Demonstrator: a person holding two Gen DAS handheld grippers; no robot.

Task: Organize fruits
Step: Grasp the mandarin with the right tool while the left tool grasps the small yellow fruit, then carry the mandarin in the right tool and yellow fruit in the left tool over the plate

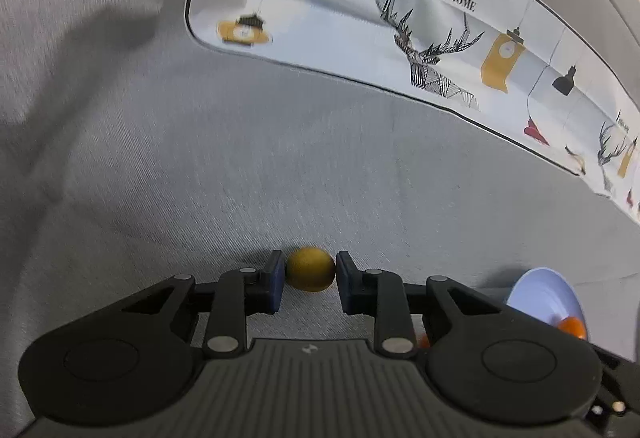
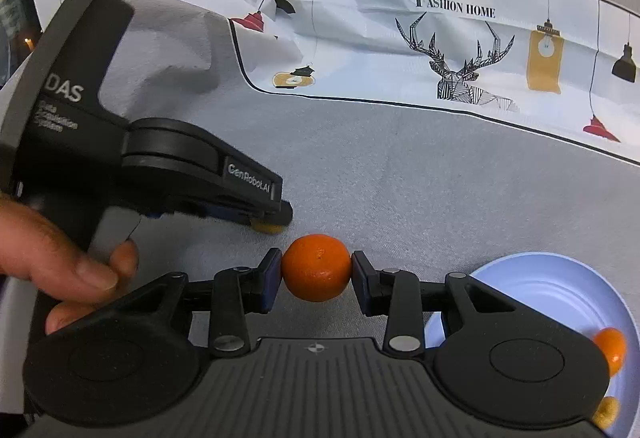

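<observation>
Fruits are held in both tools. A round orange mandarin point(image 2: 316, 267) is clamped between the two blue pads of the right tool point(image 2: 316, 270), one pad pressed against each side of it, above the grey cloth point(image 2: 400, 178). A smaller dull-yellow round fruit point(image 1: 311, 269) is seen between the pads of the left tool point(image 1: 311, 270), both pads touching its sides; whether it rests on the cloth or is raised off it cannot be told. From the right wrist view the left tool point(image 2: 276, 222) is seen just beyond and to the left of the mandarin, with a sliver of the yellow fruit point(image 2: 269, 227) showing at its tip, and a hand point(image 2: 60, 262) is wrapped around its handle. A pale blue bowl point(image 2: 552, 274) lies near the right tool's right side; another orange fruit point(image 2: 610, 350) and a yellow one point(image 2: 606, 412) are seen in it, partly hidden by the tool body. In the left wrist view the same bowl point(image 1: 540, 286) appears at lower right. Farther back, a white printed sheet point(image 2: 380, 50) with a deer, hanging lamps and the words "FASHION HOME" is spread over the cloth.
</observation>
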